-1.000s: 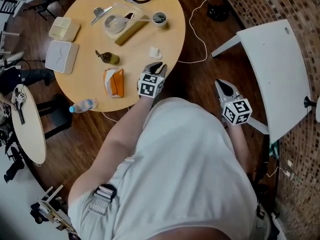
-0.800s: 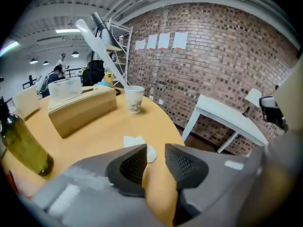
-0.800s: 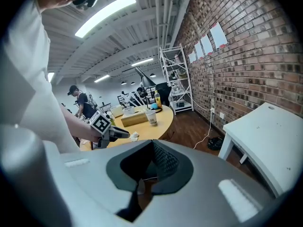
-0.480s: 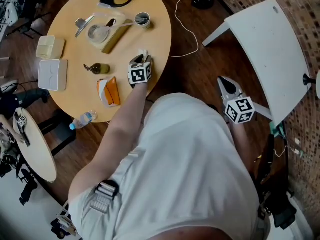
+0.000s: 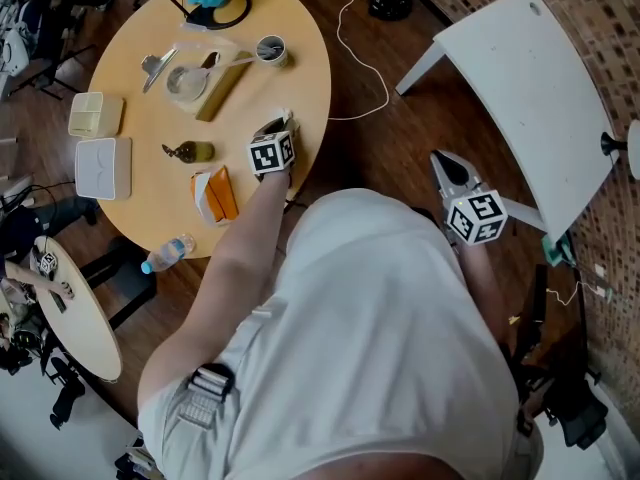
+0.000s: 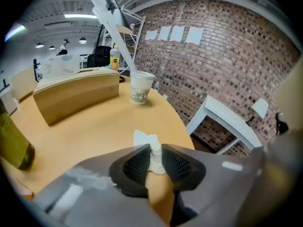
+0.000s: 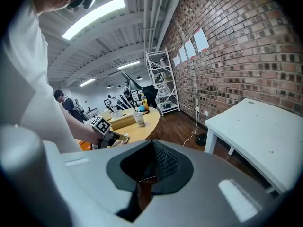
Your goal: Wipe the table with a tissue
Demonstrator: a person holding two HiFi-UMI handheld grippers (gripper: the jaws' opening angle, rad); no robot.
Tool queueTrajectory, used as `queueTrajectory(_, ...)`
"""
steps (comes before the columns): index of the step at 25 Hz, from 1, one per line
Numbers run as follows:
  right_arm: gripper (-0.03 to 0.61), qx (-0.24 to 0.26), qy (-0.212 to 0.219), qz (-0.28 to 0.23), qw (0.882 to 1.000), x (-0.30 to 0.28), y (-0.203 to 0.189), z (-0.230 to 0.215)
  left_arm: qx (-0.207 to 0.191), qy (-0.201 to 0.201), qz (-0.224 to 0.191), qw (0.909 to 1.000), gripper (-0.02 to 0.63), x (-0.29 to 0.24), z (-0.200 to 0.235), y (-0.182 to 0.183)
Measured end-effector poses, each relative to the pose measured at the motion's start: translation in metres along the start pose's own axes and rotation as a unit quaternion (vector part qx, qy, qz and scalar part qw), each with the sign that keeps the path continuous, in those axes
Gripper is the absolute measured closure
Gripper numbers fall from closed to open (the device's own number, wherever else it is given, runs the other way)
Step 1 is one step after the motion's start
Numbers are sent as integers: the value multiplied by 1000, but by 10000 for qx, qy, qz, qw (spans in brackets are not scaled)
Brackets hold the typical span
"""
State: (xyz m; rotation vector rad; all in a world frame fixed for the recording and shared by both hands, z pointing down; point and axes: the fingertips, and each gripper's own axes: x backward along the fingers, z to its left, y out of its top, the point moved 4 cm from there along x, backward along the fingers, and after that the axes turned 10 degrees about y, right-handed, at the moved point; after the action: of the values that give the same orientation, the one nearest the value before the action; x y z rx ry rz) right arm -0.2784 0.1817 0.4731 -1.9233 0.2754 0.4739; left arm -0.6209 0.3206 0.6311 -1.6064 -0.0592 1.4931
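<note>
Pinching the crumpled white tissue (image 6: 144, 140) is the left gripper (image 6: 155, 157), whose jaws have just been closing on it. The cup's (image 6: 141, 87) print is too blurred to read. The tissue's length runs along the jaws, toward the cup; it lies near the edge of the round wooden table (image 6: 94, 126). The right gripper (image 5: 443, 161), jaws pressed together on nothing, hangs over the dark wood floor (image 5: 400, 158) beside a white table (image 5: 530, 88). A brick wall (image 6: 213, 70) stands behind.
</note>
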Motion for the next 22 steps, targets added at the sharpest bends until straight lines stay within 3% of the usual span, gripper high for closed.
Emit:
queueTrajectory(6,571,-56,-32,0,10000,-1,-6,0,-209,-1103,-467,9926,537,20,-56,-6)
queueTrajectory(10,571,-105,-95,-54,9999,-1,-12,1,-133,-2007,-565,9779,537,33,-102,-11)
queueTrajectory(13,571,-223,-290,-72,9993,10,-19,-3,-447,-2510,-487,9657,537,37,-138,-12)
queueTrajectory(22,571,-715,-741,-246,9944,47,-47,-31,-1225,-3028,-320,9446,535,31,-204,2)
